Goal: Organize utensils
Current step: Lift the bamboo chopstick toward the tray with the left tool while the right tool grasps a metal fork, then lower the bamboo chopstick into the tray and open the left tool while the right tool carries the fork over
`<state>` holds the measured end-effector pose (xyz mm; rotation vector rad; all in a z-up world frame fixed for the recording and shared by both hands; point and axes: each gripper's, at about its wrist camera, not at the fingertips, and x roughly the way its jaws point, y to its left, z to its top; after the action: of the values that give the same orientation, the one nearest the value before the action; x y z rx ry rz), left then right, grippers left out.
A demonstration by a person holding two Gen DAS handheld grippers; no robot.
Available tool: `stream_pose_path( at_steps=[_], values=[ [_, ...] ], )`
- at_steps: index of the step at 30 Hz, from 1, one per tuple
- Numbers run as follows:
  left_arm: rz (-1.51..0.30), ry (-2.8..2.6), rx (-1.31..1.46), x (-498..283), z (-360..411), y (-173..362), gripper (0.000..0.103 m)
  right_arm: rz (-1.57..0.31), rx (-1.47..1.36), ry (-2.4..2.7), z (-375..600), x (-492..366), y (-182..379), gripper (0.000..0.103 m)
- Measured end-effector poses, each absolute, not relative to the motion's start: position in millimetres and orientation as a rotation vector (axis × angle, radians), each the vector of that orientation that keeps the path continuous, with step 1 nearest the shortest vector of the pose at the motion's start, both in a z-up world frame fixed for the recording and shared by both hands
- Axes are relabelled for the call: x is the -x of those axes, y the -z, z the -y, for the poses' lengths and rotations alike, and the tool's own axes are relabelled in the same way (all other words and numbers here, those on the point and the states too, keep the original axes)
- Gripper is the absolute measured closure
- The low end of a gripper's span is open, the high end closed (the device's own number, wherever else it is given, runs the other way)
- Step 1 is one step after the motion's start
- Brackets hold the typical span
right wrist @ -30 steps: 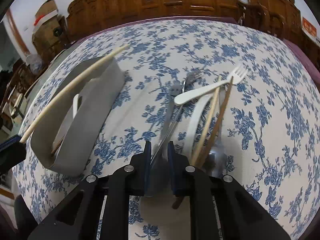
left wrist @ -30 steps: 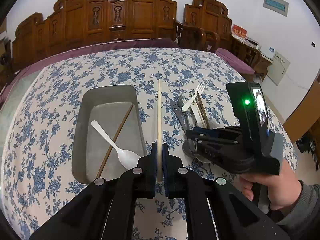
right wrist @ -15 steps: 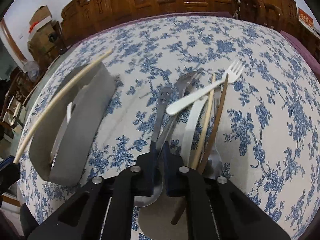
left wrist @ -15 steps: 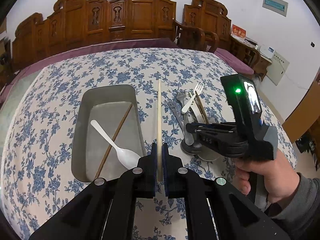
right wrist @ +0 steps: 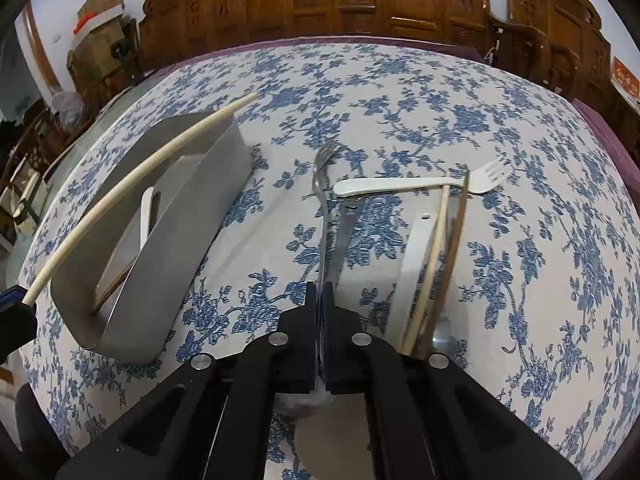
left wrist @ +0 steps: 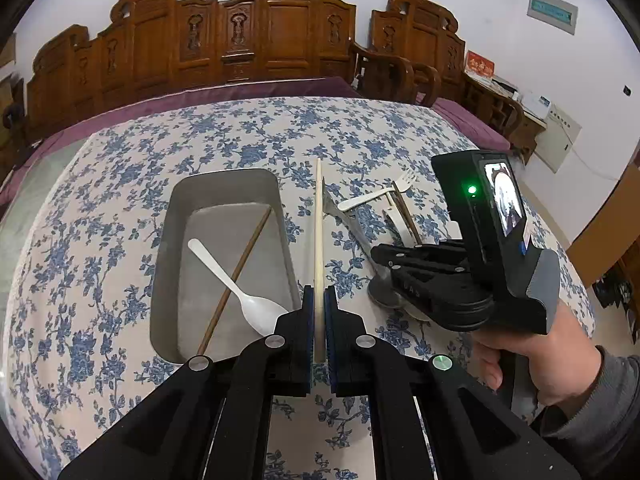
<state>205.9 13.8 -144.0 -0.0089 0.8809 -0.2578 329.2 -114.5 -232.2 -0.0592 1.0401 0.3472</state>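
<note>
My left gripper [left wrist: 319,300] is shut on a pale chopstick [left wrist: 318,232] that points away over the cloth, just right of the grey tray [left wrist: 160,240]. A white spoon [left wrist: 224,276] and a brown chopstick [left wrist: 244,256] lie in that tray. My right gripper [right wrist: 320,292] is shut on the handle of a metal fork [right wrist: 320,184], whose tines point away. To its right lies a pile with a white fork [right wrist: 400,186], a white spoon handle [right wrist: 416,248], a pale chopstick [right wrist: 434,248] and a brown one [right wrist: 454,240]. A second metal handle [right wrist: 344,236] lies beside the held fork.
The table wears a blue-flowered cloth [left wrist: 240,140]. Carved wooden chairs [left wrist: 280,40] stand along the far edge. A person's hand [left wrist: 552,352] holds the right gripper's [left wrist: 378,254] grip close to my left fingers. The tray wall [right wrist: 180,240] stands left of the right gripper.
The right jaws closed onto the metal fork's handle, and the fork now stands on edge between them. The left gripper and its chopstick have not moved.
</note>
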Motion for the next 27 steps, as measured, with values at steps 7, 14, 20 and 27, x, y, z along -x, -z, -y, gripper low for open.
stream_pose_path(
  at_steps=[7,14,20,27],
  values=[
    [-0.881,0.252,0.012,-205.0,-17.1,144.2,0.099,-1.058,0.121,-0.331,105.2,-332.7,242.0,0.097],
    [-0.876,0.241,0.015,-206.2,-19.7,141.4,0.099,-1.021,0.15,-0.347,104.8,-326.3,232.0,0.1],
    [-0.859,0.218,0.018,-208.9,-29.2,135.0,0.099,-0.968,0.105,-0.368,110.5,-313.7,206.4,0.1],
    [-0.859,0.163,0.009,-219.7,-48.6,135.3,0.099,-0.922,0.082,-0.407,110.5,-300.2,180.1,0.1]
  ],
)
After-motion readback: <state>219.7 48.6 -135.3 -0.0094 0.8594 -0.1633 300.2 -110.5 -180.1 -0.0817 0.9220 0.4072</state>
